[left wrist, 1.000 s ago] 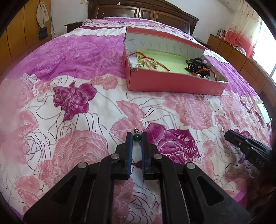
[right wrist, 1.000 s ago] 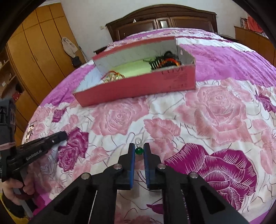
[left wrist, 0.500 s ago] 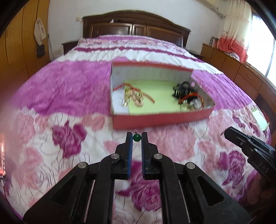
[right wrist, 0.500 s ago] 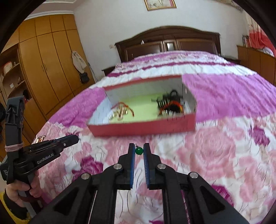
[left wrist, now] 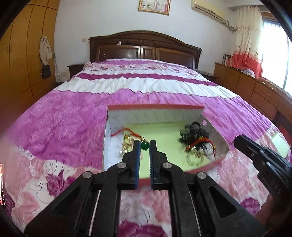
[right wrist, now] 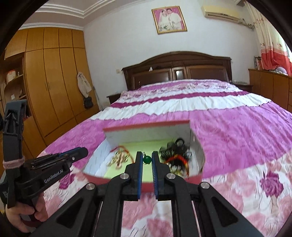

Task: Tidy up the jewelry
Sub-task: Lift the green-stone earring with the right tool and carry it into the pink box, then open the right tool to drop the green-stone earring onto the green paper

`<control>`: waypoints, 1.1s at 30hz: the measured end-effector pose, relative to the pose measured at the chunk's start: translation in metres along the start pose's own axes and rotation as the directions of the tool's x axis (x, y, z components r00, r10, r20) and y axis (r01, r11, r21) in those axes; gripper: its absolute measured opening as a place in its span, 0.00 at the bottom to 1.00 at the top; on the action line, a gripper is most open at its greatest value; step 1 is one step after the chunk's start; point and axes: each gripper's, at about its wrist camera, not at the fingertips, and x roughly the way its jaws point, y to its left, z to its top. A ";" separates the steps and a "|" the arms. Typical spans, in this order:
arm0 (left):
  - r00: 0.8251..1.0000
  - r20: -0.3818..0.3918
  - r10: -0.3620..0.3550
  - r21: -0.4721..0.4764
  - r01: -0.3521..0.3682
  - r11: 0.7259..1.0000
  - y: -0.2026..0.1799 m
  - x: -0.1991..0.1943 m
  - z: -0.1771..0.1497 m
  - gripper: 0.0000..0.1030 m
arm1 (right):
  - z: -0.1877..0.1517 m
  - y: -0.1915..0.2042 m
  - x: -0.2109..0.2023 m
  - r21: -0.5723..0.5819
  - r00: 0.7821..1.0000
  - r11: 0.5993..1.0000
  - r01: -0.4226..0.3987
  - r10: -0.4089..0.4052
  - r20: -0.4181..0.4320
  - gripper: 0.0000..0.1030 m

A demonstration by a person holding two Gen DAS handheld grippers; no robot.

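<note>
Jaws above floral bedspread (left wrist: 60, 127)

Ahead of me: bed (left wrist: 146, 87) under pink-and-white rose quilt, dark wooden headboard (right wrist: 175, 71). White wall, framed portrait (right wrist: 169, 20), air conditioner (left wrist: 208, 9) high up. Wooden wardrobe (right wrist: 49, 82) on my left. Low cabinets (left wrist: 255, 91), curtained bright window (left wrist: 273, 45) on right.

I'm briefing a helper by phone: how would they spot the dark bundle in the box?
On the pink floral bedspread sits an open red box with a pale green floor. The dark bundle lies at its right end: black loops with red-orange cords, unlike the gold pieces at the left end.
</note>
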 end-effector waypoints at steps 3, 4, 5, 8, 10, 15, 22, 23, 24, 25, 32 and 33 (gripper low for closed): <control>1.000 0.018 0.019 0.006 -0.019 1.000 -0.004 0.012 0.003 0.01 | 0.005 -0.006 0.012 -0.005 1.000 1.000 0.018 -0.018 0.020 0.11; 0.999 0.022 0.027 0.013 -0.027 1.000 -0.005 0.018 0.003 0.01 | 0.006 -0.008 0.017 -0.009 0.999 1.000 0.028 -0.027 0.020 0.11; 0.999 0.022 0.035 0.019 -0.036 0.999 -0.006 0.023 0.003 0.01 | 0.006 -0.010 0.020 -0.012 0.999 0.999 0.034 -0.034 0.020 0.11; 0.999 -0.004 0.043 0.022 -0.043 0.999 -0.009 0.039 0.002 0.01 | 0.005 -0.016 0.036 -0.019 0.998 0.998 0.058 -0.058 0.001 0.11; 0.999 -0.027 0.045 0.019 -0.045 0.999 -0.009 0.050 0.000 0.01 | 0.003 -0.021 0.049 -0.019 0.997 0.997 0.070 -0.071 -0.028 0.11; 0.995 -0.084 0.054 0.015 -0.053 0.998 -0.010 0.071 -0.009 0.01 | -0.008 -0.028 0.071 -0.017 0.991 0.996 0.092 -0.093 -0.093 0.11; 0.990 -0.133 0.054 0.013 -0.052 0.999 -0.011 0.084 -0.019 0.01 | -0.020 -0.034 0.088 -0.013 0.983 0.995 0.099 -0.100 -0.153 0.11; 0.990 -0.134 0.051 0.012 -0.050 0.999 -0.011 0.084 -0.020 0.01 | -0.020 -0.034 0.089 -0.011 0.983 0.995 0.097 -0.097 -0.157 0.11; 0.990 -0.134 0.048 0.009 -0.047 0.999 -0.012 0.084 -0.020 0.01 | -0.021 -0.034 0.089 -0.006 0.983 0.996 0.094 -0.094 -0.161 0.11; 0.990 -0.133 0.046 0.008 -0.045 0.999 -0.012 0.084 -0.020 0.02 | -0.022 -0.035 0.090 -0.001 0.982 0.996 0.093 -0.092 -0.162 0.12; 0.993 -0.112 0.048 0.015 -0.047 0.999 -0.015 0.081 -0.022 0.08 | -0.025 -0.038 0.086 0.018 0.988 0.996 0.083 -0.080 -0.129 0.25; 0.993 -0.107 0.046 0.011 -0.045 0.999 -0.015 0.080 -0.022 0.11 | -0.025 -0.038 0.084 0.019 0.990 0.996 0.084 -0.082 -0.118 0.27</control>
